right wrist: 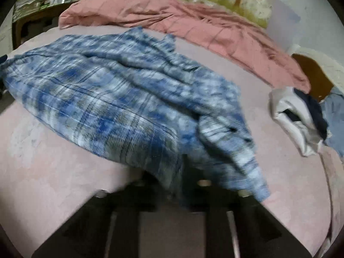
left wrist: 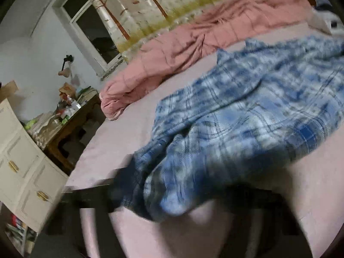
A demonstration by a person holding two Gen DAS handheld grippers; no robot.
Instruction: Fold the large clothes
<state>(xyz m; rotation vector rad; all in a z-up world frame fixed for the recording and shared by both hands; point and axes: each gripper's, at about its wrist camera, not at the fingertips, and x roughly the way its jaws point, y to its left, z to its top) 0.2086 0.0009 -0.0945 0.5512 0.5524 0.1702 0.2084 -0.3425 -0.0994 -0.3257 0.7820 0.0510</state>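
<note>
Your bare pink sheet [right wrist: 53, 161] leaves room toward the near edge; pink quilt [left wrist: 193, 40] bunched along the far side. Blue plaid shirt [right wrist: 111, 90] lies rumpled mid-bed, blurred. Both claws clamp bunched shirt cloth: left gripper [left wrist: 169, 195], right gripper [right wrist: 185, 191] (fingers mostly hidden). Only left shows the white dresser [left wrist: 23, 167]; only right the clothes pile [right wrist: 301, 120].

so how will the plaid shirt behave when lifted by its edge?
Likely floppy: the plaid shirt lies rumpled in soft folds on the bed. Probably light yet bulky, so its free end may drag. Woven cloth seems unlikely to slip from the fingers.
</note>
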